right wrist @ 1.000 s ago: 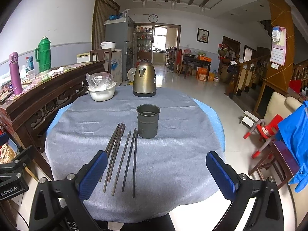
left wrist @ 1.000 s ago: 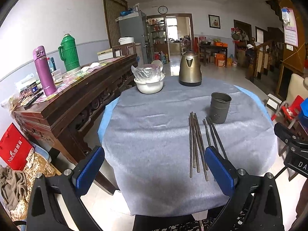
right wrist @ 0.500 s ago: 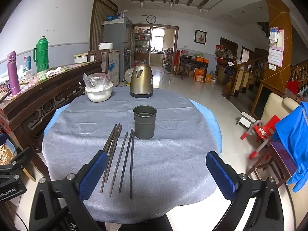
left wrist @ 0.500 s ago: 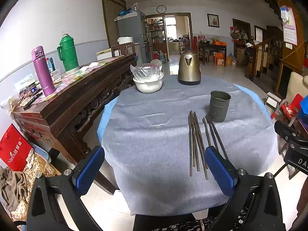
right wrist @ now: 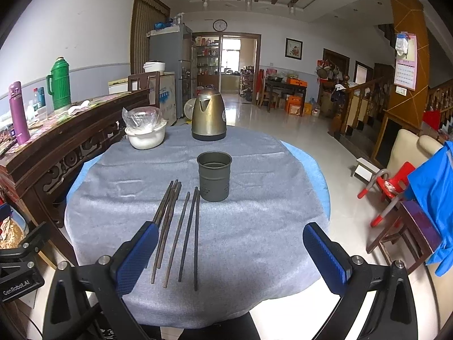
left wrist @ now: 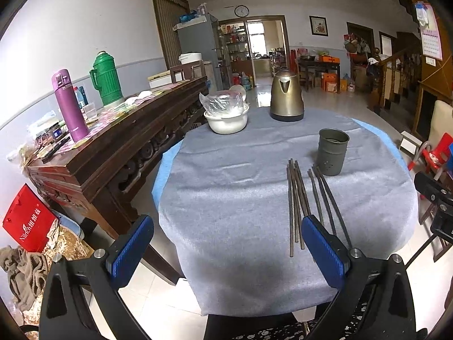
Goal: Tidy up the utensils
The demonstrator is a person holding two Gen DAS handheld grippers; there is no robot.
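Several dark chopsticks lie side by side on the grey cloth of the round table, pointing away from me. Just beyond their far tips stands a dark metal holder cup, upright and empty. My left gripper hovers open over the table's near edge, its right finger overlapping the near ends of the chopsticks. My right gripper is open too, above the near edge, with the chopsticks just inside its left finger. Neither holds anything.
At the table's far side stand a brass kettle and a white bowl with a plastic bag. A dark wooden sideboard with a purple flask and green thermos runs along the left. Chairs stand at the right.
Both grippers have drifted slightly forward and lower toward the table; the chopsticks and cup sit a little nearer in both views. Nothing on the table has moved.
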